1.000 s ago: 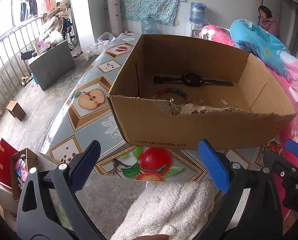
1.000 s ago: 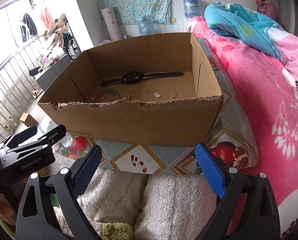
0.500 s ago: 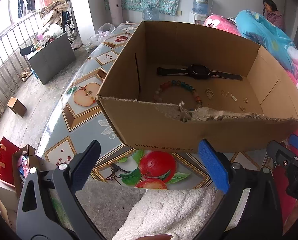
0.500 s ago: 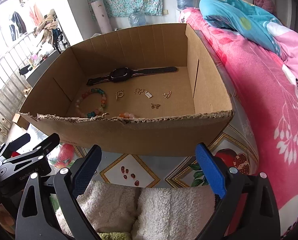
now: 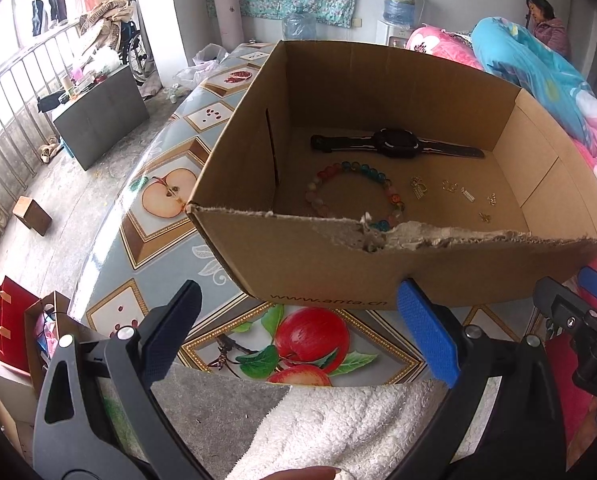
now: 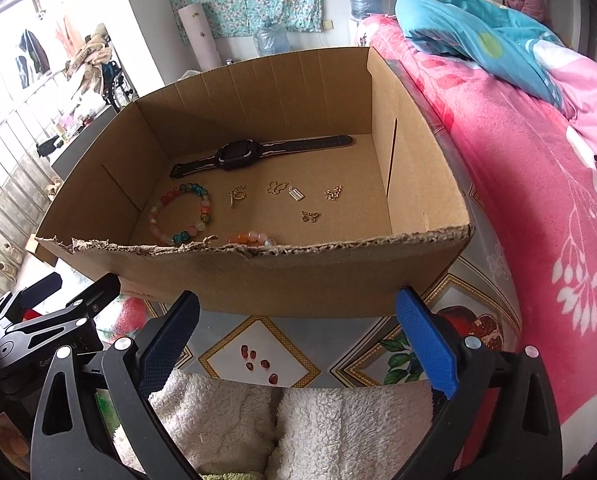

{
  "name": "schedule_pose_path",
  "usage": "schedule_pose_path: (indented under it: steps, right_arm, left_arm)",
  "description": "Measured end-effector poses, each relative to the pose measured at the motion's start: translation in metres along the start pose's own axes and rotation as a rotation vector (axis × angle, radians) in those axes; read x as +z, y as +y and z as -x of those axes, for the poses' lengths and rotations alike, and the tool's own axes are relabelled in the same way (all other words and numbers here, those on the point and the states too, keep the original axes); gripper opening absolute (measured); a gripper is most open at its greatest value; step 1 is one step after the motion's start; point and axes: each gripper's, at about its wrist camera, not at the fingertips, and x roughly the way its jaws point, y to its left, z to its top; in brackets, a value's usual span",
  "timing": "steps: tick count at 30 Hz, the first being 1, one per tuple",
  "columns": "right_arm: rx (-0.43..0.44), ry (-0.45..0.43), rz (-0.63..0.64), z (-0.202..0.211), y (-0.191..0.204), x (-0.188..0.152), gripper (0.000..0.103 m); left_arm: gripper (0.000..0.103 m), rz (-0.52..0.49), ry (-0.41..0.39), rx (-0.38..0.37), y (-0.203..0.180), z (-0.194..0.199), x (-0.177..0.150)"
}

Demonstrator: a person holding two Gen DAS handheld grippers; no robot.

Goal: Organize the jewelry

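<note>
Jaws of both the left gripper and right gripper stand wide and empty, short of the box on the bench. Inside lie a watch, a bracelet and small charms. Best to clear the torn front wall before dropping to one piece. Only the right view shows an orange bracelet behind that wall.

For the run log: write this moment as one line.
left gripper open, empty | right gripper open, empty | both outside cardboard box | watch, bead bracelet, charms in box
</note>
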Motion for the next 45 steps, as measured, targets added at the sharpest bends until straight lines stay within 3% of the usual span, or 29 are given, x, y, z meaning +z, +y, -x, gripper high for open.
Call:
schedule_pose_path:
  steps: [20, 45]
  right_arm:
    - [-0.096, 0.003, 0.028, 0.002, 0.001, -0.019, 0.096]
    - [-0.092, 0.007, 0.029, 0.001, -0.002, -0.014, 0.096]
  left_arm:
    - [0.095, -0.020, 0.040, -0.031, -0.012, 0.002, -0.009]
    - [0.095, -0.011, 0.066, -0.046, -0.014, -0.004, -0.006]
